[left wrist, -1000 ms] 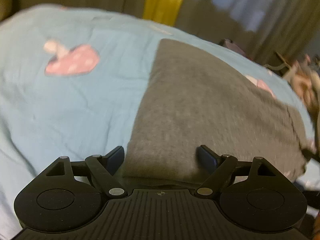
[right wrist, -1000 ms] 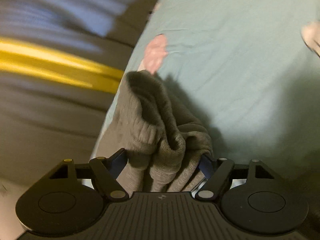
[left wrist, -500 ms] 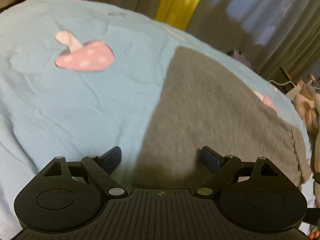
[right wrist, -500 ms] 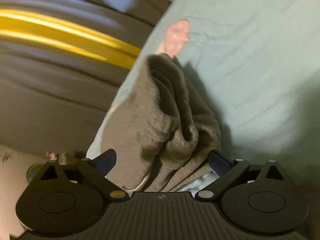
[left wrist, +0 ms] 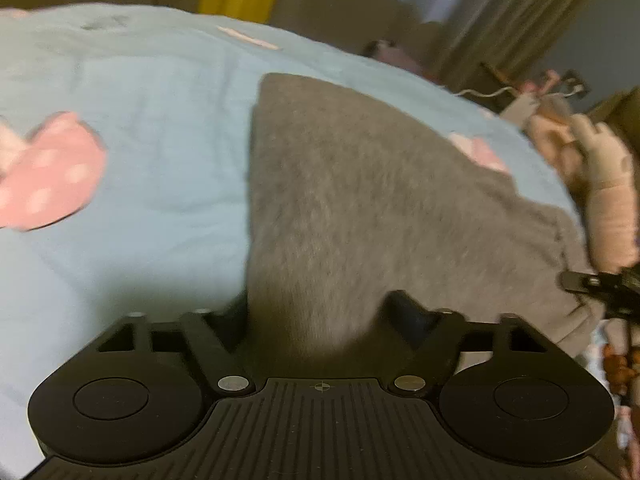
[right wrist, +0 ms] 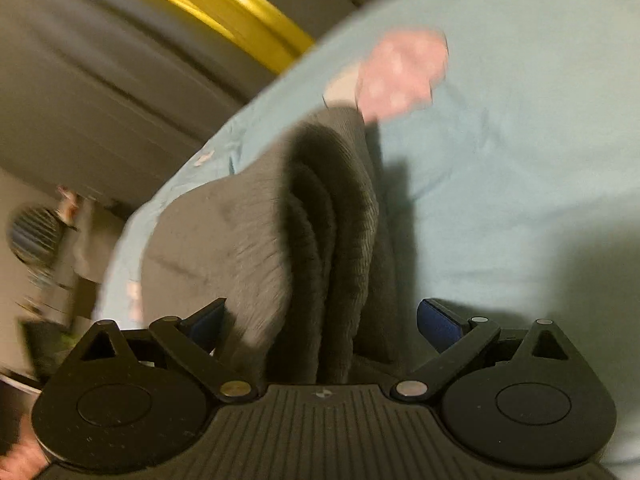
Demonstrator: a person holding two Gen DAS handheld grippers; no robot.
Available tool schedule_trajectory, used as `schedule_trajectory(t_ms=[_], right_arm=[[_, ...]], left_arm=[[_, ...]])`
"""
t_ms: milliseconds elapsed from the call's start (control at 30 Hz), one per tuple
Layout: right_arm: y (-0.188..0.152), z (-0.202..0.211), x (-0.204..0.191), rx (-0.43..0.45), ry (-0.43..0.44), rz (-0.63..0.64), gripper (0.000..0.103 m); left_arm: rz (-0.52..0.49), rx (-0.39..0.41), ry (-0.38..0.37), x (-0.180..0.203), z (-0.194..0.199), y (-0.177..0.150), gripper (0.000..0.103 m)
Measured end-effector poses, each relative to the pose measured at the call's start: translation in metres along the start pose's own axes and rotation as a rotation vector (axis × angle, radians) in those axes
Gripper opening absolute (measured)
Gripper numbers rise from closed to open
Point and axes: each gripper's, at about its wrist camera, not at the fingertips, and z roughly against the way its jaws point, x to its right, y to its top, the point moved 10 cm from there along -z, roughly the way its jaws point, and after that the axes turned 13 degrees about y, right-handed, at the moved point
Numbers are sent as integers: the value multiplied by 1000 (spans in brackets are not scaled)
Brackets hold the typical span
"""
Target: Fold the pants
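While the grey pants [left wrist: 360, 208] lie folded on the blue bedspread [left wrist: 160, 152], my left gripper [left wrist: 320, 312] is closing astride their near edge; my right gripper [right wrist: 320, 320] stands fully open around the bunched fabric, gripping nothing.

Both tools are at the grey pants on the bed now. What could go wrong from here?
1. The right tool stands open around the stacked pants layers; the fold may slump apart.
2. The left tool is closing over the pants' edge on the blue sheet; it could pinch sheet along with cloth.
3. Both views are blurred, so any grasp may land off.
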Motion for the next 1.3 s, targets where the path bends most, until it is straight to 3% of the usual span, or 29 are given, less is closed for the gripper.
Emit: schedule_trajectory(t_ms=[133, 300, 433, 500, 567, 767, 833, 867, 933, 1100, 1300], right_arm=[[5, -14, -5, -57, 99, -40, 99], [12, -42, -12, -129, 129, 2, 99], [17, -48, -11, -135, 135, -19, 99], [13, -46, -16, -154, 120, 16, 99], [15, -49, -16, -158, 99, 14, 99], [15, -58, -23, -138, 16, 65, 97], [11, -57, -28, -112, -59, 149, 72], [10, -53, -29, -101, -92, 198, 69], [8, -44, -34, -64, -85, 203, 61], [22, -29, -58, 35, -16, 209, 55], [65, -25, -98, 120, 18, 287, 54]], left_arm=[[27, -43, -89, 2, -20, 15, 79], [14, -63, -191, 12, -40, 27, 98], [-54, -7, -150, 26, -48, 28, 100], [-58, 18, -135, 27, -44, 27, 93], [-62, 35, -131, 24, -36, 25, 71], [-13, 36, -132, 23, -29, 26, 43], [0, 46, -130, 25, -21, 28, 36], [5, 50, -134, 26, -17, 29, 33], [5, 60, -152, 28, -8, 32, 31], [3, 100, -184, 39, 10, 52, 27], [40, 195, -202, 46, 30, 103, 23]])
